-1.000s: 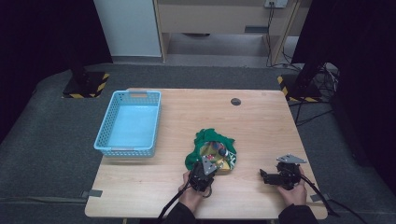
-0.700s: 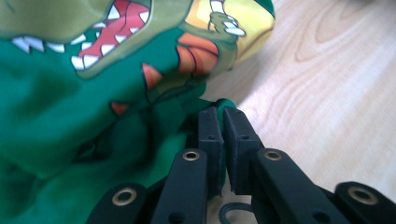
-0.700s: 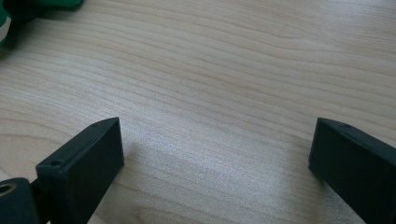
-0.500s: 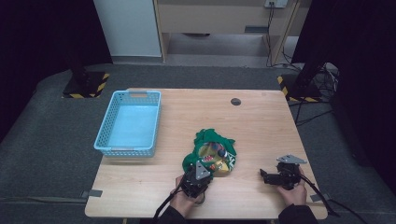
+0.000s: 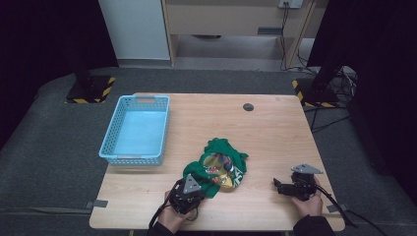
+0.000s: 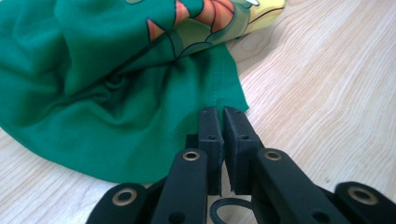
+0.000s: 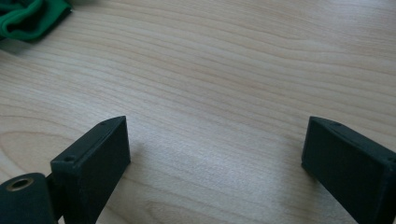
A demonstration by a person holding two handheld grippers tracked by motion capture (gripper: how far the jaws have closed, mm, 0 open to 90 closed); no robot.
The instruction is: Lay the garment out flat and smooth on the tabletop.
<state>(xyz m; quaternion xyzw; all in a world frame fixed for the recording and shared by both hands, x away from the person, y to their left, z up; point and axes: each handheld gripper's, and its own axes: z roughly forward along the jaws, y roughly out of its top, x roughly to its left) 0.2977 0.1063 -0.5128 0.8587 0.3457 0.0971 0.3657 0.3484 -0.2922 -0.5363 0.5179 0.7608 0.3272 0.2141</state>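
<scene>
A crumpled green garment (image 5: 223,147) with a yellow and orange print lies on the wooden table (image 5: 280,142) near the front middle. My left gripper (image 5: 193,181) is at its near-left corner, pulled toward the table's front edge. In the left gripper view the jaws (image 6: 222,114) are shut on the hem of the green cloth (image 6: 93,70). My right gripper (image 5: 278,185) rests low over bare wood at the front right, pointing left. Its jaws (image 7: 215,126) stand wide; they have just been closing slightly with nothing between them. A bit of green cloth (image 7: 28,18) shows far ahead.
A light blue plastic basket (image 5: 134,159) stands at the table's left, with nothing in it. A small dark round hole (image 5: 248,106) sits near the far edge. Black stands with yellow-striped bases flank the table on the grey floor.
My left gripper has drawn back toward the front-left, and the garment's near corner has stretched out with it. The right hand has stayed where it was.
</scene>
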